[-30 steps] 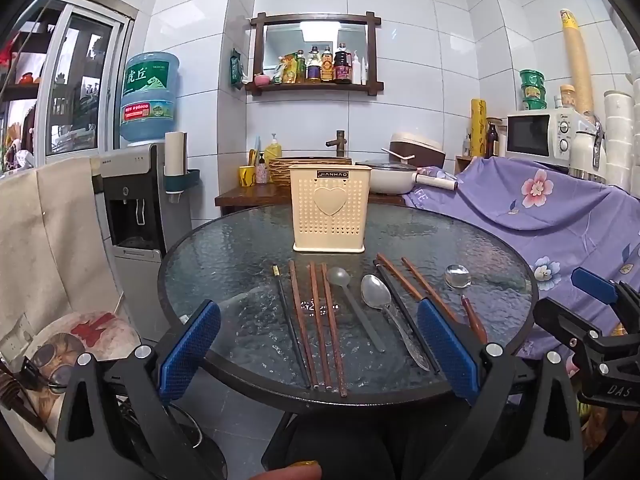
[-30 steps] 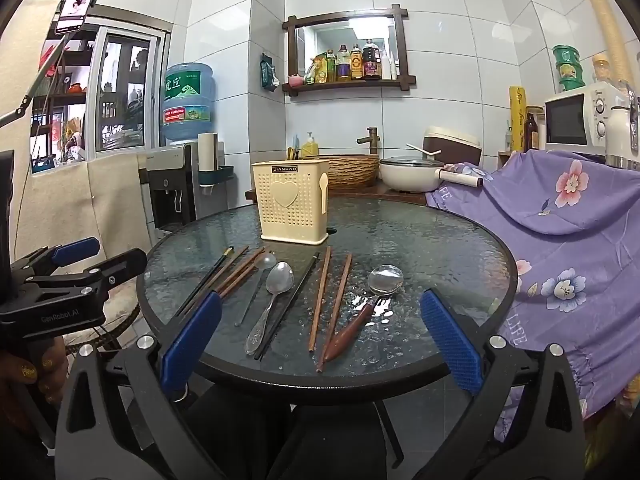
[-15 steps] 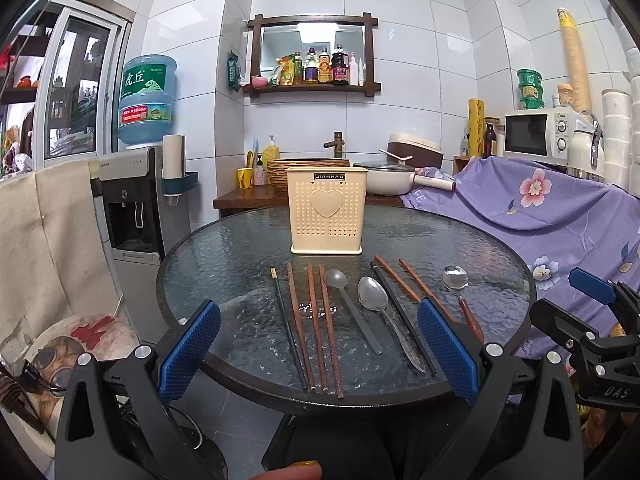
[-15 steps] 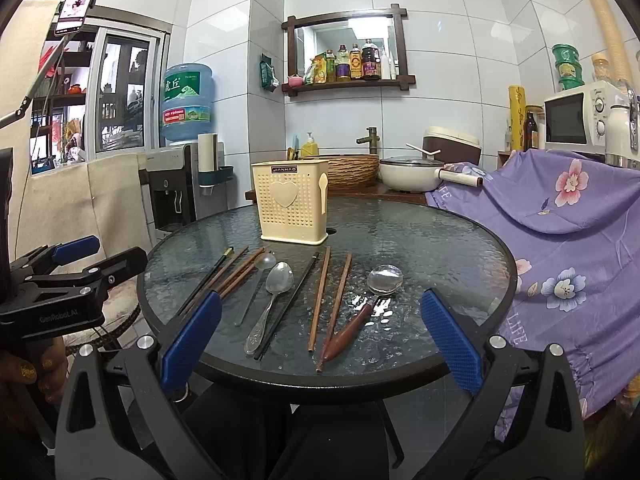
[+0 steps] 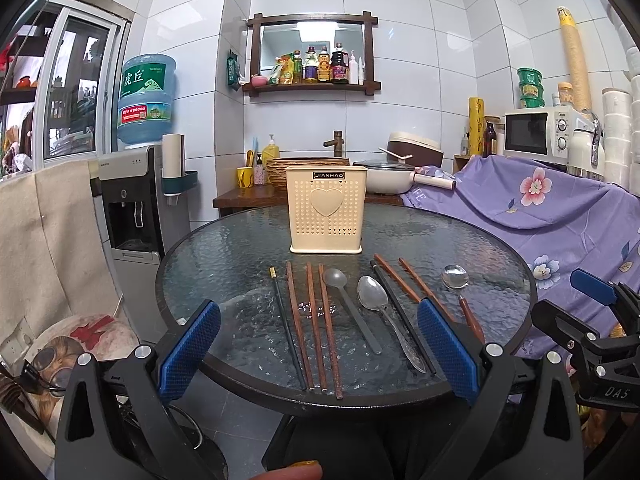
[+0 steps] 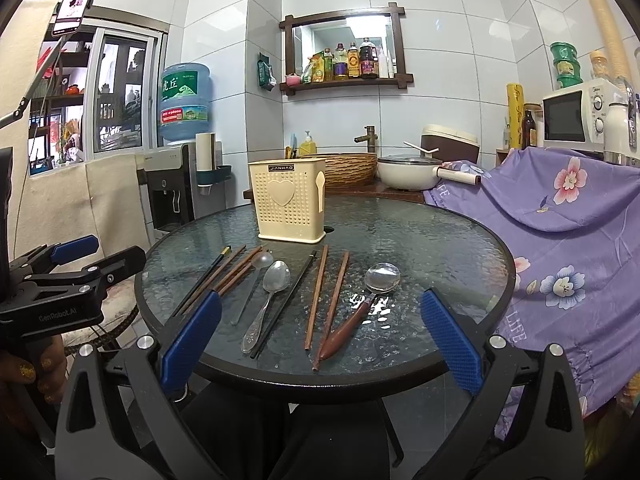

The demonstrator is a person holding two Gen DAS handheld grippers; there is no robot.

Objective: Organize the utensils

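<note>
Left wrist view: the left tool (image 5: 319, 354) hangs released, its blue-padded fingers (image 5: 188, 350) spread wide over the near edge of the round textured-glass bench (image 5: 224, 256), gripping nothing. On the bench stands a cream perforated plastic utensil holder with a heart on its front (image 5: 326, 209), upright, toward the far side. In front of it the utensils lie in a row, handles toward the camera: a thin black chopstick (image 5: 285, 320), three reddish-brown wooden chopsticks (image 5: 316, 322), a translucent grey plastic spoon (image 5: 351, 308), a steel spoon with a patterned handle (image 5: 384, 320), a second black chopstick (image 5: 400, 316) just beside it, two more brown wooden chopsticks (image 5: 404, 280), and a round steel spoon with a dark red-brown handle (image 5: 456, 280) farthest right. The right tool (image 5: 592, 320) shows at the right edge, off the bench.

Right wrist view: the right tool (image 6: 320, 344) is likewise released, wide and empty, low before the bench edge. The red-handled spoon (image 6: 370, 294) lies between its fingers, well beyond them. The holder (image 6: 289, 202) stands behind the row. The left tool (image 6: 76, 266) is at the left edge, held by a hand (image 6: 28, 376).
</note>
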